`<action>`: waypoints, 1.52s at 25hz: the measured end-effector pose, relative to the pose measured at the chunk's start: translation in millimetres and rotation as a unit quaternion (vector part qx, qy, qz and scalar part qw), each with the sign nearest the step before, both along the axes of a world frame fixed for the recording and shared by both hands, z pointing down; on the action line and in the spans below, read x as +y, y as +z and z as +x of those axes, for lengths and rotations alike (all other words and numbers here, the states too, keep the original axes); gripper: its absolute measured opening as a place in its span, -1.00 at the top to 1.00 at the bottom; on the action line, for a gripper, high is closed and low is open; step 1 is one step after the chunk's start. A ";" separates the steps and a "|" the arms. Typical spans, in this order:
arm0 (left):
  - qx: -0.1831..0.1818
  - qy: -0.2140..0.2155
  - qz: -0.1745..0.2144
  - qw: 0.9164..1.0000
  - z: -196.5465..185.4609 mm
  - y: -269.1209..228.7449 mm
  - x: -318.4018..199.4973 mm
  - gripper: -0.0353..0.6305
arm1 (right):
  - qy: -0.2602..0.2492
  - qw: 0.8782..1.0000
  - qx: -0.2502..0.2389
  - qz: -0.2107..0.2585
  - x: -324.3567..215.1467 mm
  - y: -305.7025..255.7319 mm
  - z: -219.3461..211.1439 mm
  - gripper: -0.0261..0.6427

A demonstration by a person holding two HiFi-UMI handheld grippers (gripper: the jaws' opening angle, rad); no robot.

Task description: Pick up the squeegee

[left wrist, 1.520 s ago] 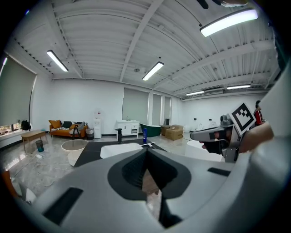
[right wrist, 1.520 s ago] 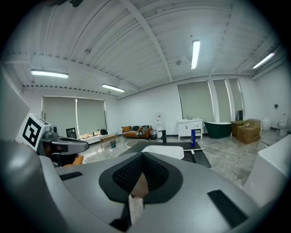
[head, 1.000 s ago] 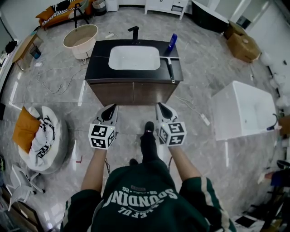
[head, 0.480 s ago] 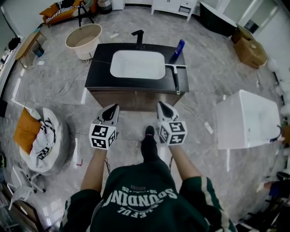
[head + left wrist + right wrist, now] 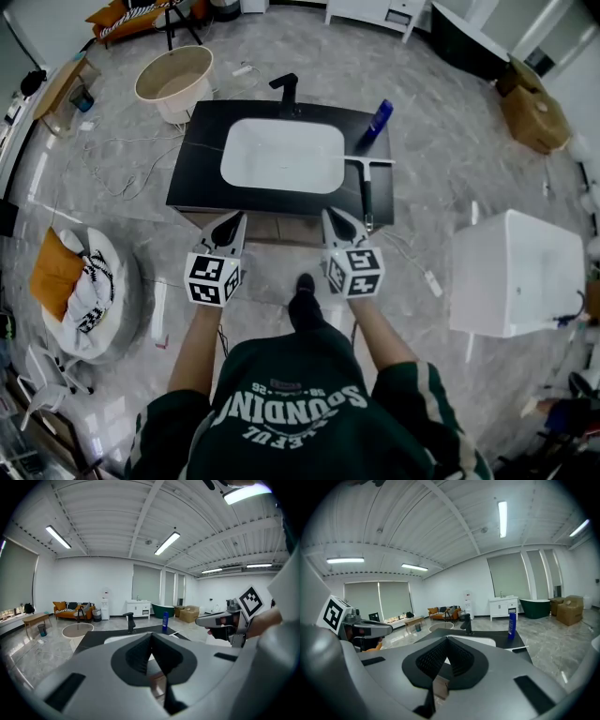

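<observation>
The squeegee (image 5: 367,185) lies on the right end of the black vanity top (image 5: 202,155), its pale blade across the far end and its dark handle pointing toward me. It sits beside the white sink basin (image 5: 281,155). My right gripper (image 5: 337,223) is shut and empty, its tip just short of the vanity's front edge, slightly left of the squeegee handle. My left gripper (image 5: 228,226) is shut and empty too, at the same edge further left. In the right gripper view the squeegee blade (image 5: 519,648) shows past the jaws.
A blue bottle (image 5: 380,116) and a black faucet (image 5: 286,91) stand at the back of the vanity. A round beige tub (image 5: 172,80) is behind left, a white rectangular tub (image 5: 520,272) to the right, and a beanbag with an orange cushion (image 5: 75,286) to the left. Cables lie on the floor.
Both grippers have moved forward with the person toward the vanity, which now lies closer below me. Both stayed shut and empty.
</observation>
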State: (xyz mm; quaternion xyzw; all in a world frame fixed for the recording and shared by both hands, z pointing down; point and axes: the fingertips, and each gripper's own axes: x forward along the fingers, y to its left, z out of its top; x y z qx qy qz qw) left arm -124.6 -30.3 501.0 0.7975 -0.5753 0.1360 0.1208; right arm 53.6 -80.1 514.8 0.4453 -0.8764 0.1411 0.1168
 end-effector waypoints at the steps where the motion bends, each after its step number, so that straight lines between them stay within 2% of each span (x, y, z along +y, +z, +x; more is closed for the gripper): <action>1: 0.000 -0.004 -0.002 1.000 1.3 0.0 -12.1 0.89 | -0.004 1.000 0.000 0.000 -13.6 -1.5 0.3 0.92; 7: 0.000 -0.025 -0.002 1.000 11.8 -10.4 -80.4 0.89 | -0.024 1.000 0.003 0.001 -85.2 -11.1 8.0 0.92; 14: -0.013 -0.031 -0.010 0.999 18.9 -12.2 -128.0 0.89 | -0.037 0.999 -0.004 0.000 -140.1 -9.5 10.0 0.92; 26: -0.015 -0.015 0.001 1.000 13.7 -14.7 -178.0 0.89 | -0.017 1.000 -0.006 0.002 -176.9 -9.5 9.3 0.92; 34: -0.007 0.016 0.004 1.000 12.0 -15.4 -204.5 0.89 | 0.007 1.000 0.003 0.008 -195.0 -16.3 10.5 0.92; 38: -0.001 0.035 -0.007 0.999 16.4 -5.7 -213.3 0.89 | 0.023 1.000 0.004 -0.007 -195.0 -8.5 16.0 0.92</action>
